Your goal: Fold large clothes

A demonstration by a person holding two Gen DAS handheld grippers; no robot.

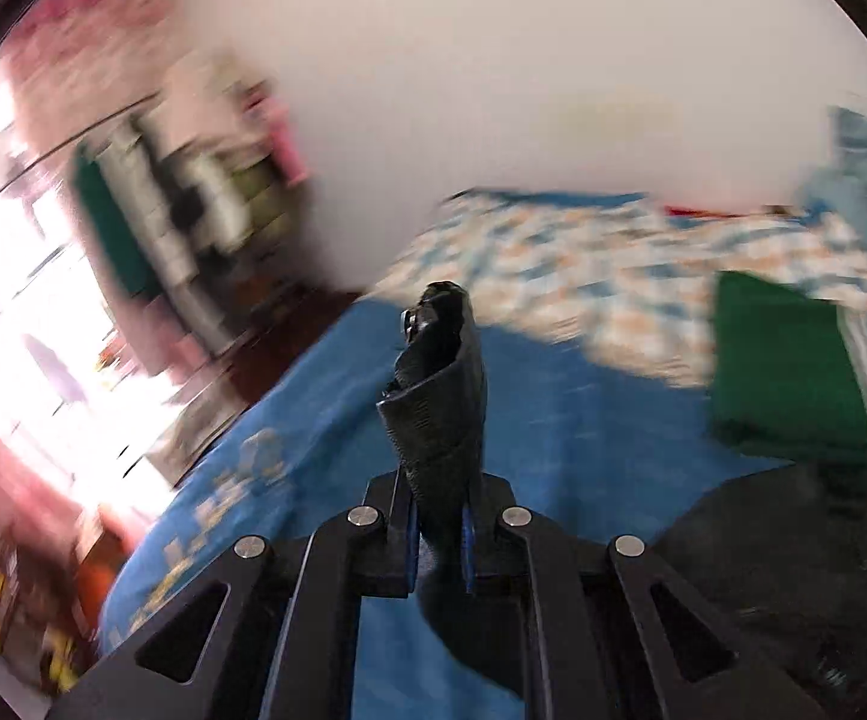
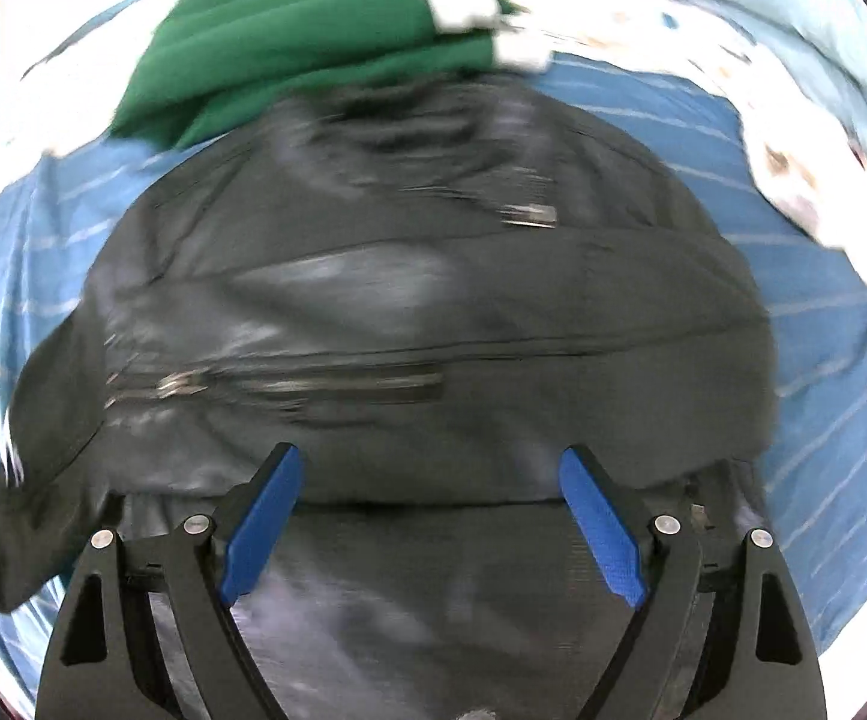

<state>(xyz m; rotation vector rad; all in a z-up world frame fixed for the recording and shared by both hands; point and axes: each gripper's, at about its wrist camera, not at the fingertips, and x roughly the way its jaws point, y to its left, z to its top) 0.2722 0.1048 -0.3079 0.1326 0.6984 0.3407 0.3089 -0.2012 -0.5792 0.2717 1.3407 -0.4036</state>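
A blue striped bedsheet carries a black jacket, folded green garment and checkered blanket.

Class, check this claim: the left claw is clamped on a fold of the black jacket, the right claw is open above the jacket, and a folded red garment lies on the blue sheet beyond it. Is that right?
One detail is wrong: the folded garment is green, not red, as the right wrist view shows. The left claw is shut on a fold of the black jacket, the right claw is open above it, and the blue sheet lies underneath.

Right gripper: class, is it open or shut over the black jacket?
Open. The right gripper shows its blue fingers spread wide, black jacket visible between them, nothing pinched.
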